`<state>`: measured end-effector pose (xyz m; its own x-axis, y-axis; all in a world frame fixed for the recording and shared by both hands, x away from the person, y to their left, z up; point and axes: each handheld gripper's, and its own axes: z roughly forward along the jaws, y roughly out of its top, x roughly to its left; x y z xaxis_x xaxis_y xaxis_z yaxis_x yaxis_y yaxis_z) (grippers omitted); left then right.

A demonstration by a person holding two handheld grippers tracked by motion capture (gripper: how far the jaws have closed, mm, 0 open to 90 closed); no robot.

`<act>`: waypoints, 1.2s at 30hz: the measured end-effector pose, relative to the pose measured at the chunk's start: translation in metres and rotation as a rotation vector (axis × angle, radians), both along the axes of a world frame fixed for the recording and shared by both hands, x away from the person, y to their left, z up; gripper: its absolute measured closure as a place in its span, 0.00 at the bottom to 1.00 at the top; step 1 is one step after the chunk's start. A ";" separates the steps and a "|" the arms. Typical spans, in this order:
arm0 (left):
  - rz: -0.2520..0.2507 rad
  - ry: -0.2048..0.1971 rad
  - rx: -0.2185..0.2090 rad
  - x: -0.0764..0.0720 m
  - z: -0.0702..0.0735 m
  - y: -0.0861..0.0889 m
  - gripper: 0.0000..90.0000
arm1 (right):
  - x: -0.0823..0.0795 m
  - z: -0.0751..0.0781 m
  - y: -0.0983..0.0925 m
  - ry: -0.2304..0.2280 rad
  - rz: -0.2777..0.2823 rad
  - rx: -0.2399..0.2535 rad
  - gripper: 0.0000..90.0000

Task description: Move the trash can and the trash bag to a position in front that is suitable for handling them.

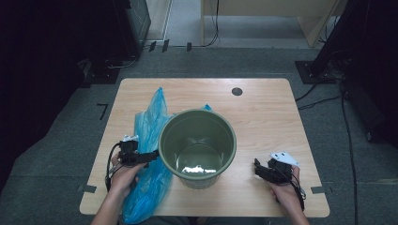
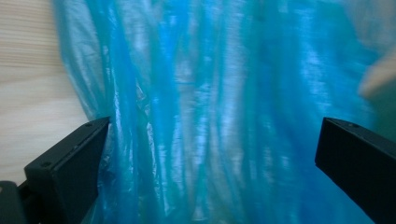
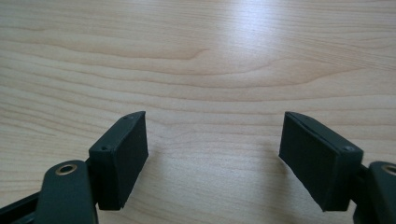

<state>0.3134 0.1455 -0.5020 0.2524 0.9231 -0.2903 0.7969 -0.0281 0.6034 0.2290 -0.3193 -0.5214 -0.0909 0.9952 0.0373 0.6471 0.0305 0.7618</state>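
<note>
We see the blue plastic bag (image 1: 149,154) lying along the desk's (image 1: 263,117) left side, touching the green bucket (image 1: 197,145) at the centre. Our left gripper (image 1: 149,156) gapes wide over the bag, ungrasping; our right gripper (image 1: 257,169) is released above bare wood near the right edge.

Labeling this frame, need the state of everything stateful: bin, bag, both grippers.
green bin: upright on the table, open top, no liner, nothing inside.
blue plastic bag: crumpled, lying flat on the table left of the bin, partly against it.
left gripper: jaws wide open over the bag, nothing gripped.
right gripper: jaws open, nothing between them, low over bare table right of the bin.
</note>
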 end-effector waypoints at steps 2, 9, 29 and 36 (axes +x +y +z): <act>-0.020 0.010 -0.022 -0.002 0.000 -0.008 0.00 | 0.000 0.000 0.001 0.004 0.007 -0.005 0.26; -0.069 -0.016 0.059 -0.009 -0.002 -0.039 0.00 | 0.002 -0.001 0.001 0.016 -0.005 0.004 0.25; -0.036 -0.185 0.125 -0.028 0.001 -0.029 0.99 | 0.002 -0.002 0.003 0.030 -0.008 -0.014 0.21; 0.037 -0.318 0.066 -0.038 0.031 -0.017 0.99 | 0.003 -0.003 0.003 0.035 -0.013 -0.015 0.18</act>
<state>0.2752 0.1283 -0.4706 0.2869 0.9474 -0.1418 0.5700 -0.0499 0.8202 0.2319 -0.3166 -0.5240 -0.0766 0.9967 0.0252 0.6740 0.0332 0.7380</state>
